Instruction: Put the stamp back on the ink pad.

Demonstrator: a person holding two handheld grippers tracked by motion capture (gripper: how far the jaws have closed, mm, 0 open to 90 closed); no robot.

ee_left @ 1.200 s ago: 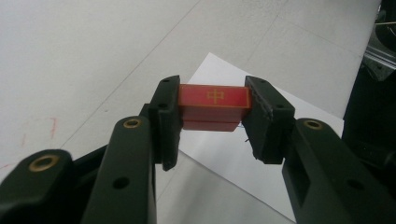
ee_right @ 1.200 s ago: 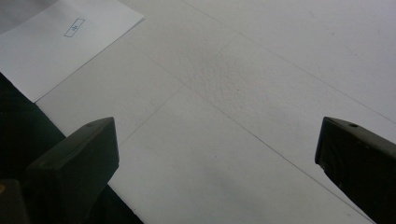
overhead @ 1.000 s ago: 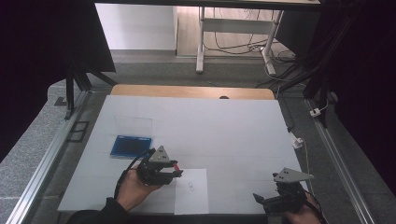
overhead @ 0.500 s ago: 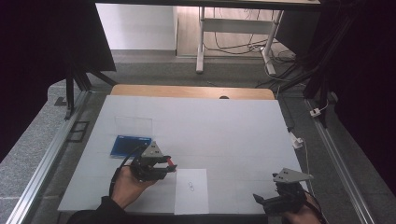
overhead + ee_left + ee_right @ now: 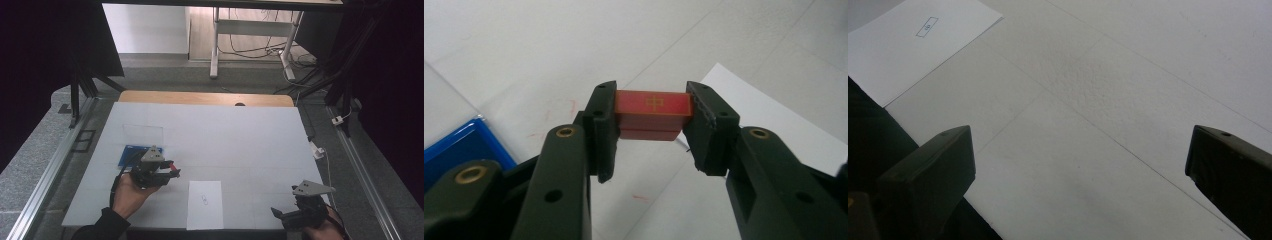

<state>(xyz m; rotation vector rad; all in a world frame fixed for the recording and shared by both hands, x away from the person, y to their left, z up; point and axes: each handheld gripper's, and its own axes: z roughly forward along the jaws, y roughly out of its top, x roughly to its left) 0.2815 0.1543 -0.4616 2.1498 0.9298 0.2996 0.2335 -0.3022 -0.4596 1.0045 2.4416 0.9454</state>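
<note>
High view: the left gripper [image 5: 167,172] is held above the white table [image 5: 240,140], a small red block [image 5: 172,165] clamped at its tip, just right of a blue tray [image 5: 129,155]. A clear lid [image 5: 143,133] lies behind the tray, a white sheet [image 5: 205,204] lies near the front edge, and the right gripper [image 5: 285,216] is seen at the front right corner. A wooden strip, grey floor and cables are seen beyond.

Left gripper view: the block [image 5: 651,114] is pinched between both jaws – gold mark on top, unreadable from above.

Right gripper view: jaws spread wide, nothing held – bare table below, the sheet [image 5: 913,45] off to one side.
</note>
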